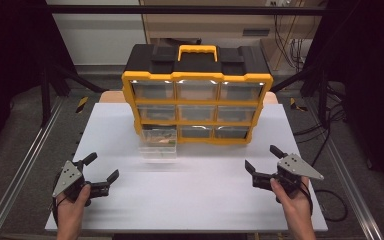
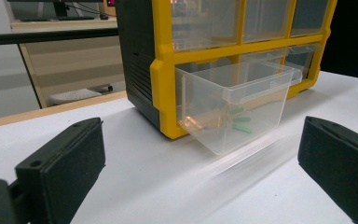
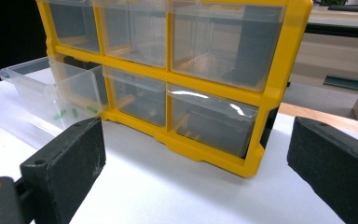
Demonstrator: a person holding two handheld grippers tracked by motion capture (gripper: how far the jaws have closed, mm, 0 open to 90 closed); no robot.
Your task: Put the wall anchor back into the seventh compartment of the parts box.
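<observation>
Clear drawer [image 1: 158, 143] is pulled most of the way out of the bottom-left slot of the yellow organizer [image 1: 197, 100], front end tipped down toward the white table [image 1: 190, 195]. A few small green pieces [image 2: 239, 122] lie on its floor, plus something orange-brown I can't identify. Other eight drawers sit flush in the organizer.

Your left gripper [image 1: 99, 175] is in front of the organizer and to its left, jaws spread, holding nothing, well apart from the drawer. Your right gripper [image 1: 262, 162] is in front of the organizer's right end, jaws spread too, empty.

Risks, as I judge it: the drawer looks barely seated, so a pull with no support under it could drop it out and spill the green pieces. Thin clear walls can slip or flex if you pinch off-centre. The organizer isn't braced, so pushing the drawer in one-handed may slide the whole case back.
</observation>
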